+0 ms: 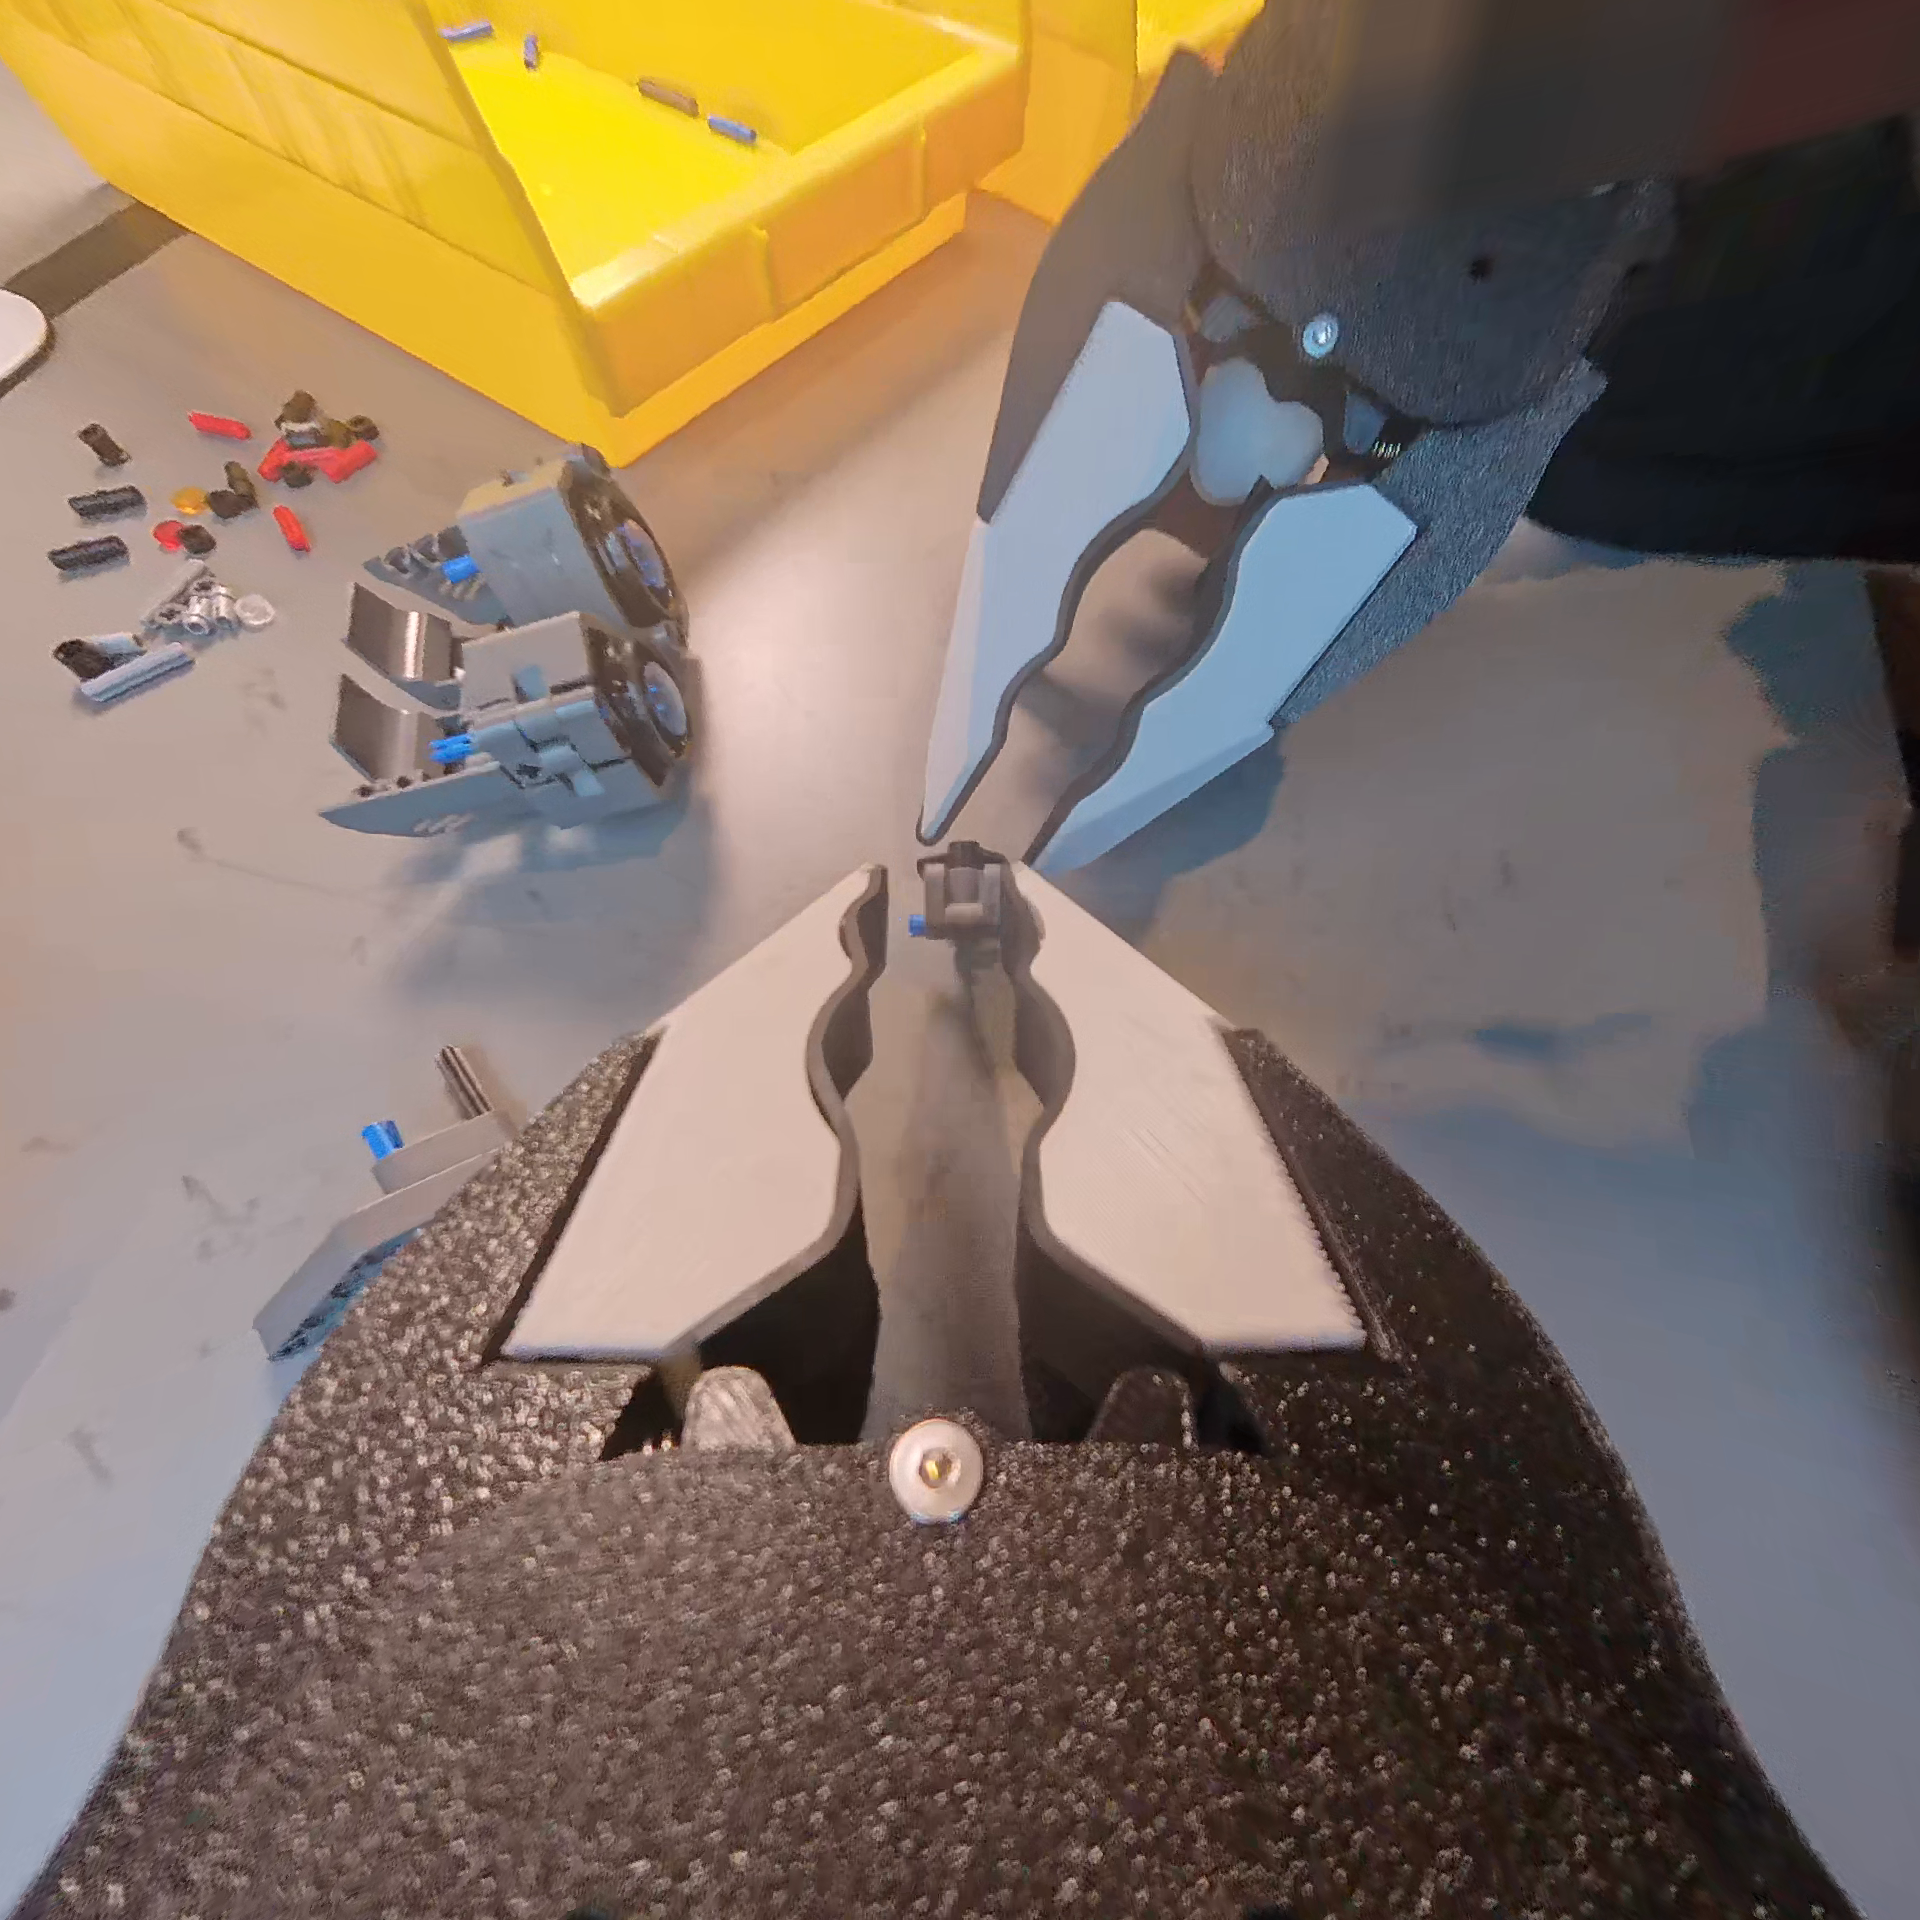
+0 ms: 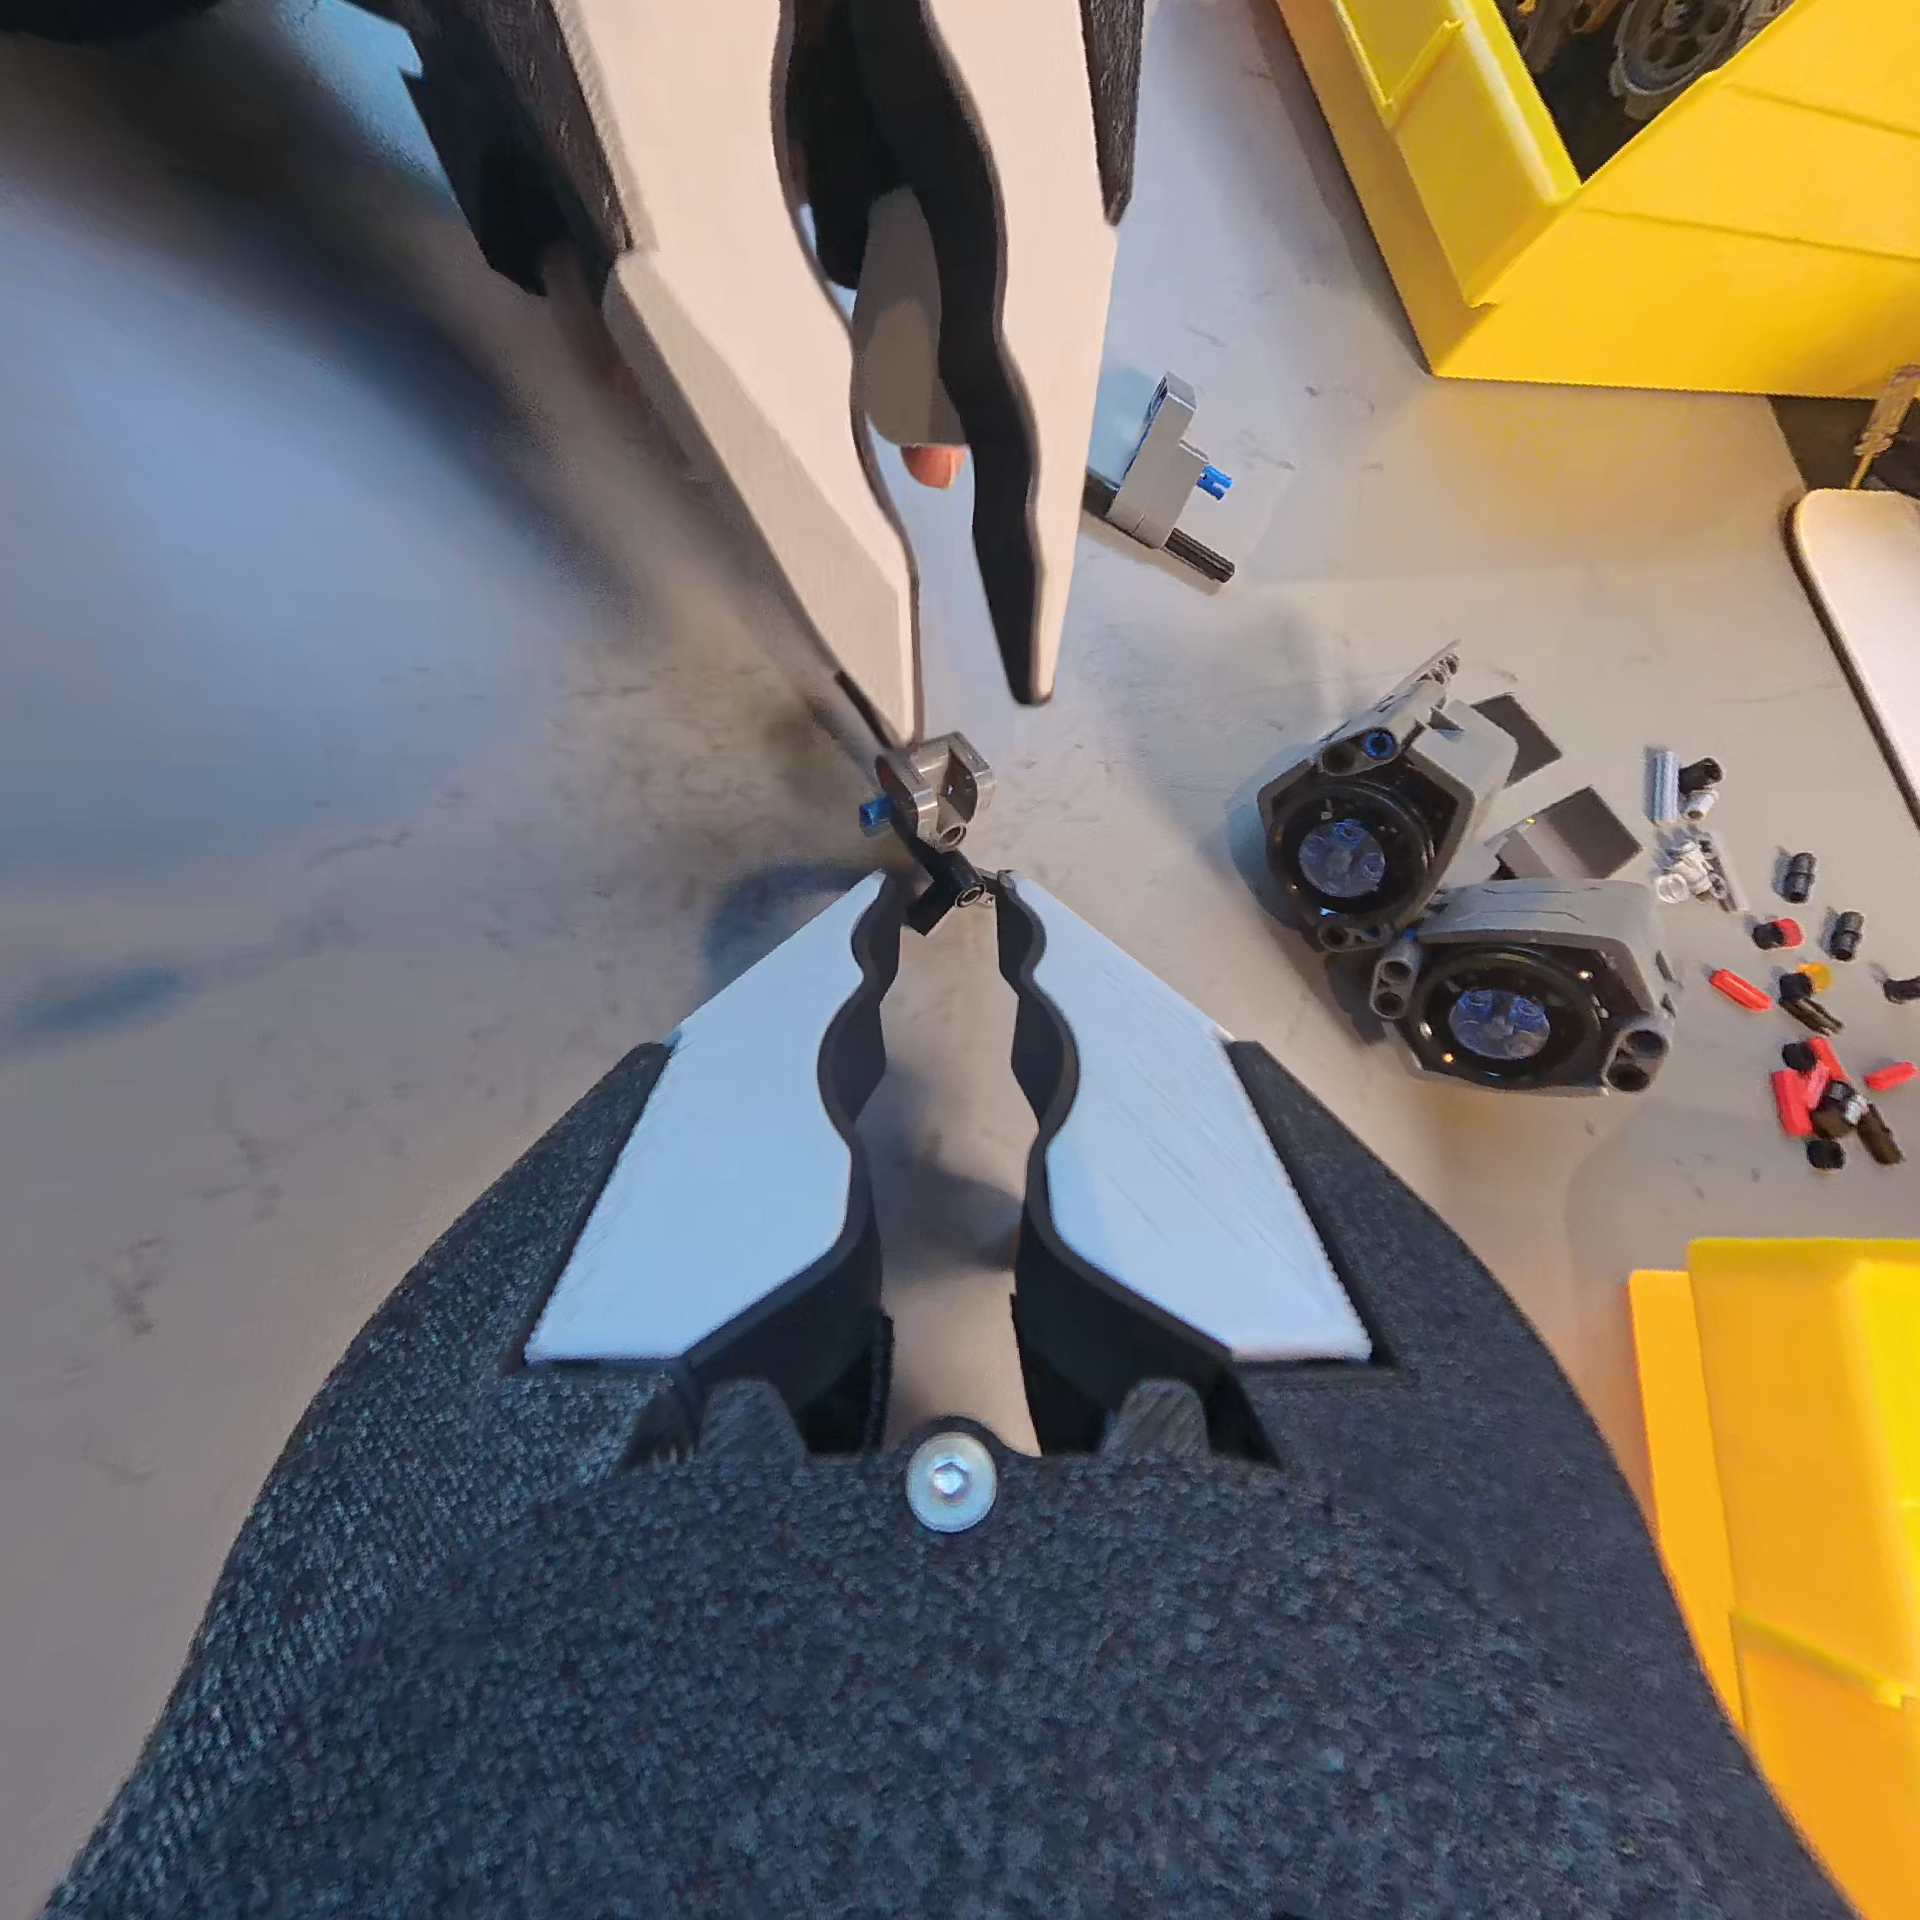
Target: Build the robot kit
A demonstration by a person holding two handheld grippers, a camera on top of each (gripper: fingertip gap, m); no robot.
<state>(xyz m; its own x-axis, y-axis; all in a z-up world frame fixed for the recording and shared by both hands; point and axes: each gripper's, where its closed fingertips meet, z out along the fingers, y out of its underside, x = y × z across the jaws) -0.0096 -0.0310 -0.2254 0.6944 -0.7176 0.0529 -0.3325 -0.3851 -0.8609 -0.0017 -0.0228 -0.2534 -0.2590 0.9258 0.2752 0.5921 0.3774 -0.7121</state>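
Currently I hold the small grey connector piece [image 1: 961, 899] on its black axle at my left gripper [image 1: 951, 883] tips, narrowly parted, while my right gripper [image 2: 943, 883], slightly open, closes around the axle's far black end

Bright, even overhead light. Soft shadows and bluish sheen on the pale grey tabletop [image 1: 1455, 1091]. Strong wide-angle bending at edges. Far yellow plastic bins [image 1: 644, 208] motion-blurred.

Two grey motor blocks [image 2: 1455, 914] are lying side by side on the grey table [image 2: 312, 935] — small red and black pins [image 2: 1818, 1081] are lying scattered beside them, yellow bins [image 1: 623, 208] are standing farther off.
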